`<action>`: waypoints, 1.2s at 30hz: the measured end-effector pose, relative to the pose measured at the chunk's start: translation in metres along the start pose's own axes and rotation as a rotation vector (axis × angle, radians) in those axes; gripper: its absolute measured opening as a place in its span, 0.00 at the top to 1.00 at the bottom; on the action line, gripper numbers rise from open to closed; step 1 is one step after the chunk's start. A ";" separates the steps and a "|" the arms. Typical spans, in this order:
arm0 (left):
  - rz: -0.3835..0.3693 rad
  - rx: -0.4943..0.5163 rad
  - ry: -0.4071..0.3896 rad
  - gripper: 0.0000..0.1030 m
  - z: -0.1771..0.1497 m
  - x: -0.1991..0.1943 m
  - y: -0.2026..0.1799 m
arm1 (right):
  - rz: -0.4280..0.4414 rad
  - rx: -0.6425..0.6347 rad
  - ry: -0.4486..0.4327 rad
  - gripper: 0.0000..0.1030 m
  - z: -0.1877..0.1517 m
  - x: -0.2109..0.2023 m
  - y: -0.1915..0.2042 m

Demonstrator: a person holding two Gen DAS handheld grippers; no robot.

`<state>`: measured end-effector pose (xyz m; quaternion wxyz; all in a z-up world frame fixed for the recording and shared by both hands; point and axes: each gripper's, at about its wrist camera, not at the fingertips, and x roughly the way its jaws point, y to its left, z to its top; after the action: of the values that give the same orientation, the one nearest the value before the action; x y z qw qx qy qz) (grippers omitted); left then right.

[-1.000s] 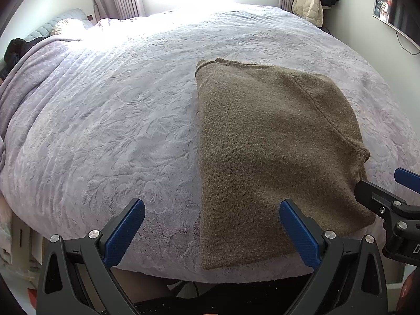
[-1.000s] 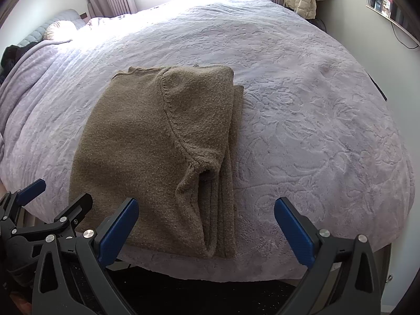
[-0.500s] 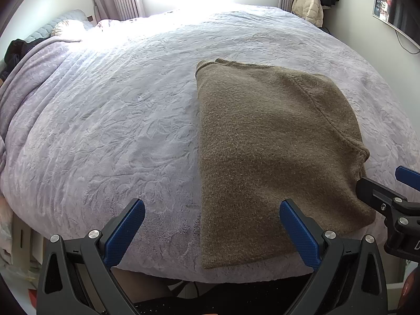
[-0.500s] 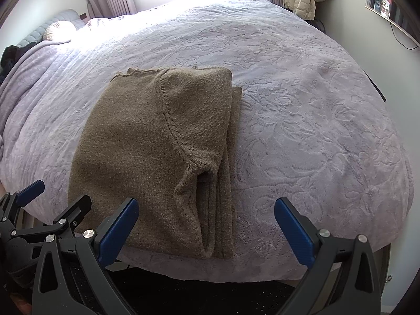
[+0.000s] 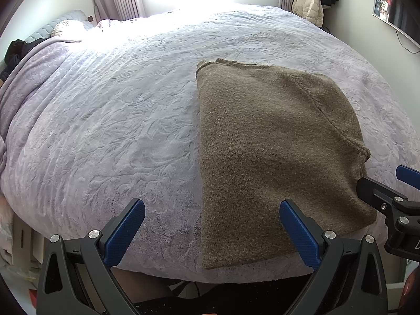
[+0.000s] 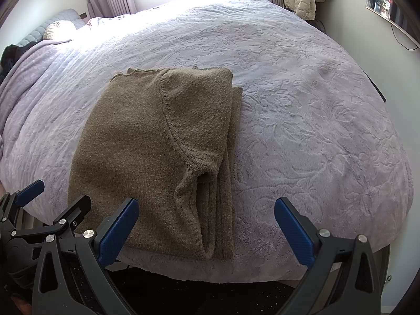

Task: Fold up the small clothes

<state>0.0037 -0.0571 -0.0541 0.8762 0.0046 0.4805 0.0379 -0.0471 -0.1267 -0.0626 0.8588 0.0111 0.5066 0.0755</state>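
Note:
A brown knitted sweater (image 5: 275,152) lies folded into a rectangle on the lilac bedspread (image 5: 118,120), near the bed's front edge. In the right wrist view the sweater (image 6: 157,152) shows a sleeve folded over along its right side. My left gripper (image 5: 211,225) is open and empty, held above the front edge by the sweater's left side. My right gripper (image 6: 206,223) is open and empty, above the sweater's front right corner. Each gripper shows at the edge of the other's view.
The bed's front edge (image 6: 236,275) drops to a dark floor. Pillows (image 5: 68,26) lie at the far left. Coats (image 5: 309,8) hang at the far right by the window. A wall screen (image 5: 393,5) is on the right.
Both grippers have drifted slightly, so the sweater sits a little lower in the right view. The sweater has not moved and both grippers stay open.

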 end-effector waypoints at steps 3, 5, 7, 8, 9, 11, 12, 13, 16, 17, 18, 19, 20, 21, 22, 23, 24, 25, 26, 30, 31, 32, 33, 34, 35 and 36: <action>0.000 0.001 -0.001 0.00 0.000 0.000 0.000 | -0.001 -0.001 0.000 0.00 0.000 0.000 0.000; -0.001 0.004 0.000 0.00 0.000 0.000 -0.001 | 0.000 0.000 0.000 0.00 0.000 0.000 -0.001; -0.002 0.007 0.000 0.00 0.000 0.000 -0.002 | 0.000 0.000 0.001 0.00 0.001 0.000 -0.001; -0.002 0.008 -0.001 0.00 0.000 0.000 -0.002 | 0.000 -0.001 0.000 0.00 0.001 0.000 -0.001; -0.001 0.008 -0.001 0.00 0.000 0.000 -0.002 | -0.001 -0.001 0.000 0.00 0.001 0.000 -0.001; -0.003 0.008 -0.003 0.00 0.000 0.000 -0.002 | 0.000 0.000 -0.001 0.00 0.001 0.000 -0.001; -0.003 0.009 -0.004 0.00 0.000 -0.001 -0.002 | 0.000 -0.001 -0.001 0.00 0.000 0.000 -0.001; -0.003 0.011 -0.004 0.00 0.000 0.000 -0.002 | -0.001 -0.001 -0.001 0.00 0.001 0.000 -0.001; -0.003 0.015 -0.005 0.00 0.000 -0.001 -0.002 | -0.002 -0.001 -0.001 0.00 0.002 0.000 -0.001; -0.005 0.015 -0.004 0.00 0.000 -0.001 -0.002 | -0.001 -0.001 -0.001 0.00 0.002 0.000 -0.001; -0.007 0.016 -0.004 0.00 0.000 -0.001 -0.001 | -0.001 -0.001 -0.001 0.00 0.002 0.000 -0.001; -0.008 0.016 -0.003 0.00 0.000 -0.001 -0.002 | -0.002 -0.001 -0.001 0.00 0.001 0.000 -0.001; -0.009 0.017 -0.004 0.00 0.000 -0.001 -0.002 | -0.002 -0.002 -0.001 0.00 0.002 0.000 -0.001; -0.008 0.018 -0.004 0.00 0.000 -0.001 -0.002 | -0.002 -0.001 -0.001 0.00 0.001 0.000 -0.001; -0.009 0.019 -0.005 0.00 0.000 -0.001 -0.002 | -0.002 -0.001 -0.001 0.00 0.001 0.000 -0.001; -0.009 0.019 -0.005 0.00 0.000 -0.001 -0.002 | -0.002 -0.001 -0.001 0.00 0.001 0.000 -0.001; -0.009 0.020 -0.005 0.00 0.000 -0.002 -0.003 | -0.002 -0.001 0.000 0.00 0.001 0.000 0.000; -0.008 0.020 -0.005 0.00 0.000 -0.002 -0.003 | -0.002 -0.001 -0.001 0.00 0.001 0.000 0.000; -0.007 0.019 -0.005 0.00 0.000 -0.002 -0.003 | -0.003 -0.002 -0.001 0.00 0.001 0.000 0.000; -0.012 0.008 -0.002 0.00 0.000 -0.001 -0.001 | -0.003 -0.001 -0.001 0.00 0.000 -0.001 0.000; -0.014 0.005 -0.001 0.00 0.000 -0.001 0.000 | -0.003 -0.001 0.000 0.00 0.000 0.000 0.000; -0.016 0.002 -0.001 0.00 0.000 -0.001 0.000 | -0.003 -0.001 0.001 0.00 0.000 0.000 0.000; -0.017 0.000 -0.001 0.00 0.000 0.000 0.001 | -0.003 0.000 0.001 0.00 0.000 0.000 0.000; -0.018 -0.002 -0.002 0.00 0.000 0.000 0.001 | -0.004 0.000 0.002 0.00 0.001 0.000 0.000; -0.020 -0.003 -0.005 0.00 0.000 0.000 0.002 | -0.005 -0.001 0.003 0.00 0.001 0.000 0.000; -0.021 -0.004 -0.009 0.00 0.000 -0.001 0.002 | -0.006 -0.001 0.003 0.00 0.001 0.000 -0.001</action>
<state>0.0029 -0.0553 -0.0536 0.8786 -0.0022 0.4766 0.0296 -0.0464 -0.1272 -0.0625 0.8582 0.0091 0.5080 0.0733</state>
